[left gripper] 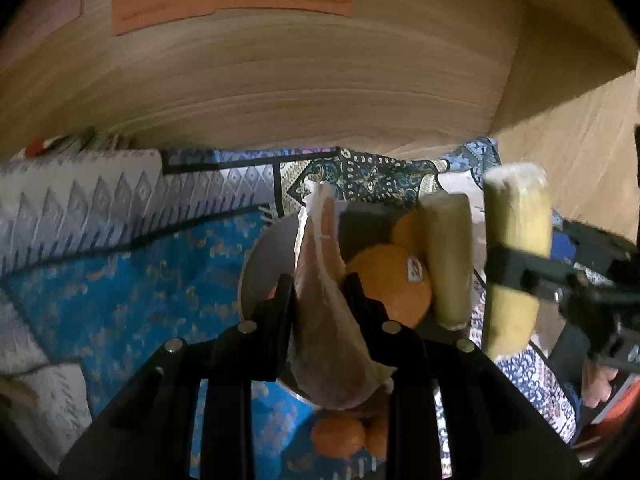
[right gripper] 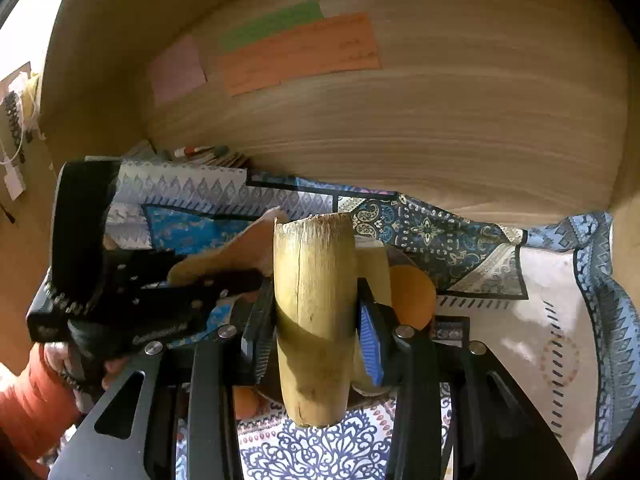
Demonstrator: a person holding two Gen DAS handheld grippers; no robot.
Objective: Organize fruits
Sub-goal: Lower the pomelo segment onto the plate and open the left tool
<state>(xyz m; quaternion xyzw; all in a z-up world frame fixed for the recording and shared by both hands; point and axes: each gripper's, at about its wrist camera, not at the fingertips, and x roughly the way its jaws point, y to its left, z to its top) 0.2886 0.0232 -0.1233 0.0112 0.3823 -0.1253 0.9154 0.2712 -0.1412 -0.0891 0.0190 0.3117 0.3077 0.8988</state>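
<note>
My left gripper (left gripper: 319, 286) is shut on a long brownish tuber-like piece (left gripper: 326, 320) wrapped in thin film, held over a grey bowl (left gripper: 260, 264). The bowl holds two oranges (left gripper: 390, 280), one with a sticker, and a pale yellow-green cane stick (left gripper: 450, 260). My right gripper (right gripper: 314, 304) is shut on a second yellow-green cane stick (right gripper: 314, 312), held upright beside the bowl; it also shows in the left wrist view (left gripper: 516, 256). The left gripper and its brownish piece (right gripper: 236, 250) show at the left of the right wrist view.
Patterned blue and white cloths (left gripper: 120, 264) cover the surface. A wood-grain wall (left gripper: 300, 80) with coloured paper notes (right gripper: 300, 52) stands close behind. Two small oranges (left gripper: 340, 436) lie on the cloth below the bowl. Another orange (right gripper: 412, 296) shows behind my right finger.
</note>
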